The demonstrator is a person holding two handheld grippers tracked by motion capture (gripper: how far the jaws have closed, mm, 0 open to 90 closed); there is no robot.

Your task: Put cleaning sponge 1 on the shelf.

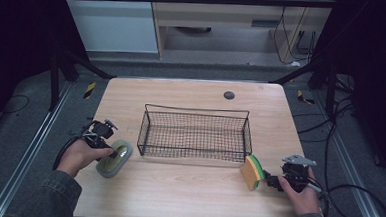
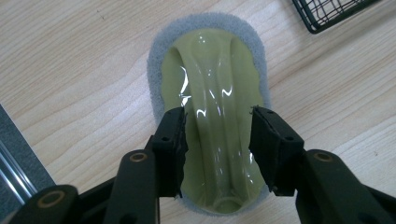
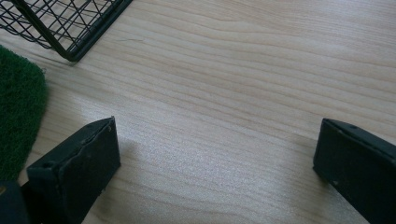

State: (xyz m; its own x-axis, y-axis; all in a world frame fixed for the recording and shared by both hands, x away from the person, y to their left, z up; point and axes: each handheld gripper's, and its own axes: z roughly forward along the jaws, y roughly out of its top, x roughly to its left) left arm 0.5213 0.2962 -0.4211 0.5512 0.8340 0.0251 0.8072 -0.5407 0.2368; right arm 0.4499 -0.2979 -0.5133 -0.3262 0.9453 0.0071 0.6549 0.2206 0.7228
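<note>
A scrubber (image 1: 114, 158) with a glossy pale-green handle (image 2: 212, 79) on a grey pad lies flat on the wooden table (image 1: 187, 188), left of a black wire basket (image 1: 196, 108). My left gripper (image 2: 217, 116) reaches over it from the near end, and its jaws press both sides of the handle's raised ridge. A yellow sponge with a green scouring face (image 1: 252, 171) stands on edge at the basket's front right corner. My right gripper (image 1: 271, 181) sits just right of it, wide open over bare wood (image 3: 217, 126), with the green face (image 3: 18, 121) beyond its left jaw.
The basket (image 3: 70, 28) holds nothing and its corner (image 2: 327, 14) lies ahead of the scrubber. A dark round cap (image 1: 228, 95) sits in the tabletop at the back. Metal rails run along both sides of the table, and cables lie on the floor at right.
</note>
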